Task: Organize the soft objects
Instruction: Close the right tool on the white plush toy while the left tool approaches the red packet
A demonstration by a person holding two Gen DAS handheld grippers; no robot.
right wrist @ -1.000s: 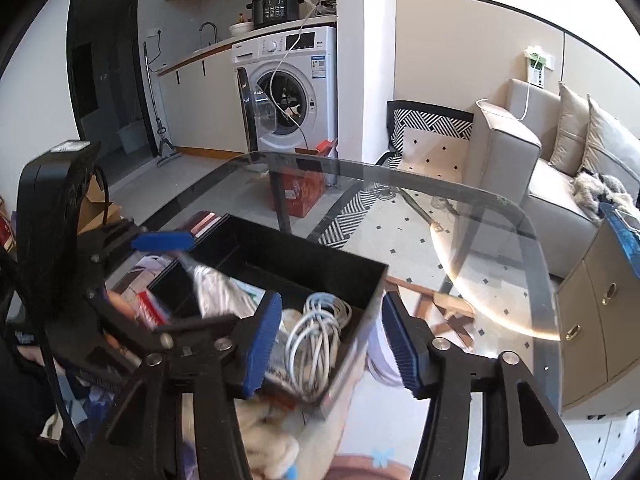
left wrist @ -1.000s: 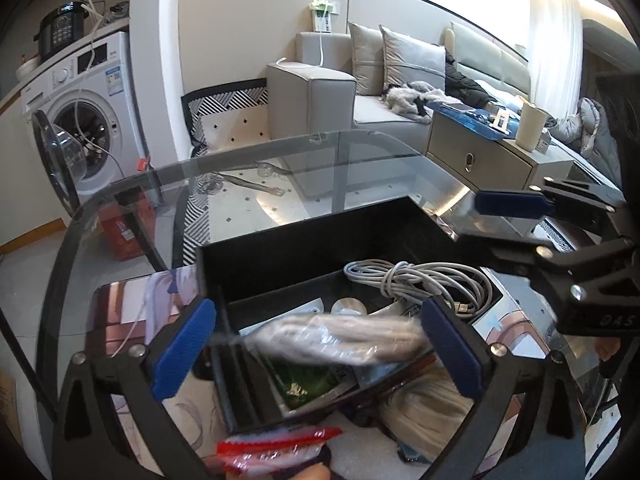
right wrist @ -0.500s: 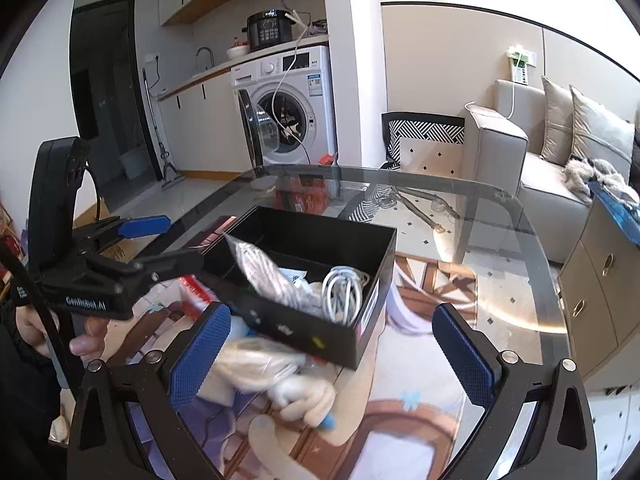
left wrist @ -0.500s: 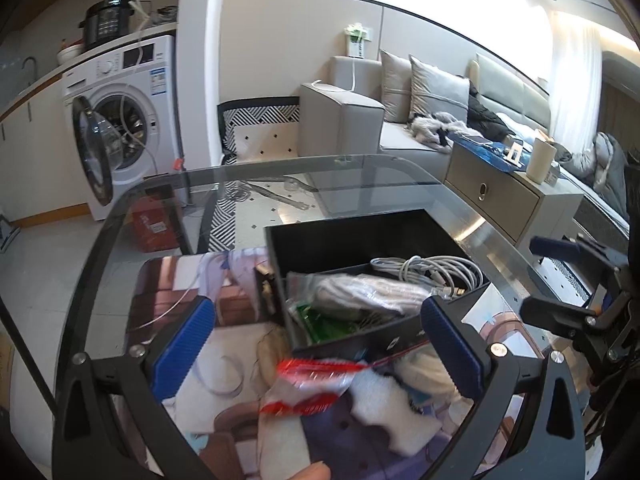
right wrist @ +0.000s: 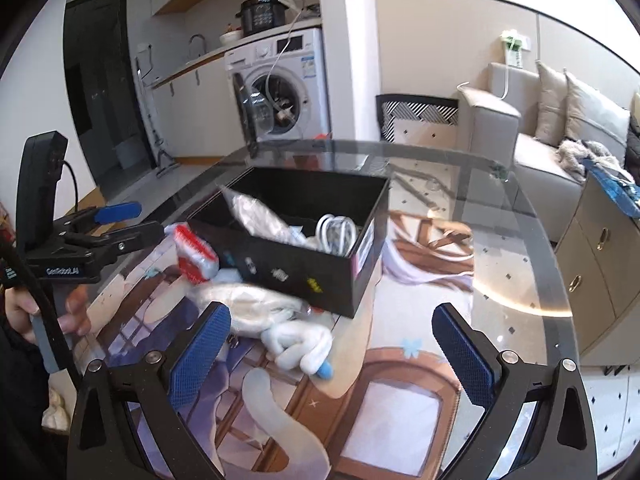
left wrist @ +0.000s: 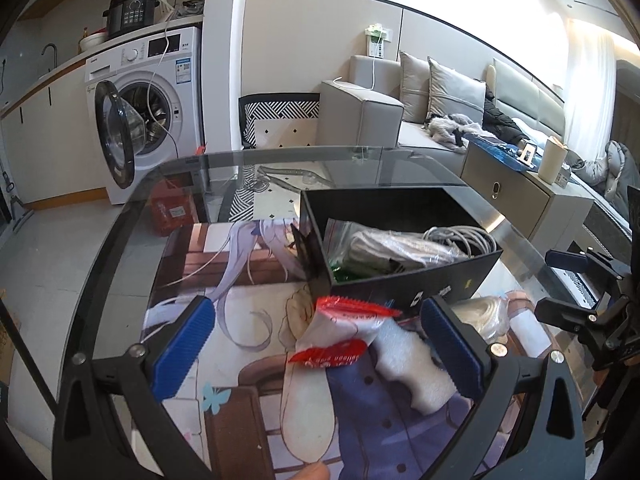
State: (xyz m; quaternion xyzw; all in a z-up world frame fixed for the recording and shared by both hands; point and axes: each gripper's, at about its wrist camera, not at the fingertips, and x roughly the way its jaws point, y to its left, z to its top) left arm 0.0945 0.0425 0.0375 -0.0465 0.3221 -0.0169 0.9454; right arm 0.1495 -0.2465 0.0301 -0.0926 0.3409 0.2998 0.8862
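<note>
Nearest the left gripper [left wrist: 318, 346], a red-and-clear snack packet [left wrist: 340, 332] lies on the illustrated mat [left wrist: 248, 396] between its spread blue pads, with a white foam piece [left wrist: 404, 364] just right of it; neither pad touches them. The right gripper [right wrist: 326, 354] also stands wide, its jaws having just been opening, with nothing between the pads; a white plush toy [right wrist: 298, 346] and a clear bag of pale soft material [right wrist: 244, 306] lie on the mat just ahead.

The mat covers a round glass table [left wrist: 280, 168]. On it sits a black box [right wrist: 304, 268], holding a bagged grey bundle [left wrist: 392, 248] on the left and a coiled grey cable [left wrist: 464, 236] on the right. A hand [right wrist: 48, 312] grips the left tool's handle at the edge of the right view.

Beyond the table stand a white washing machine [left wrist: 152, 104] with its door open and a black cooker [left wrist: 130, 12] on top, a grey sofa [left wrist: 416, 108] with cushions, and a low cabinet [left wrist: 516, 192].

A second ago the left gripper's pads flanked the bagged bundle over the box; that bundle now rests inside, and both tools have drawn back toward the table's near side.
</note>
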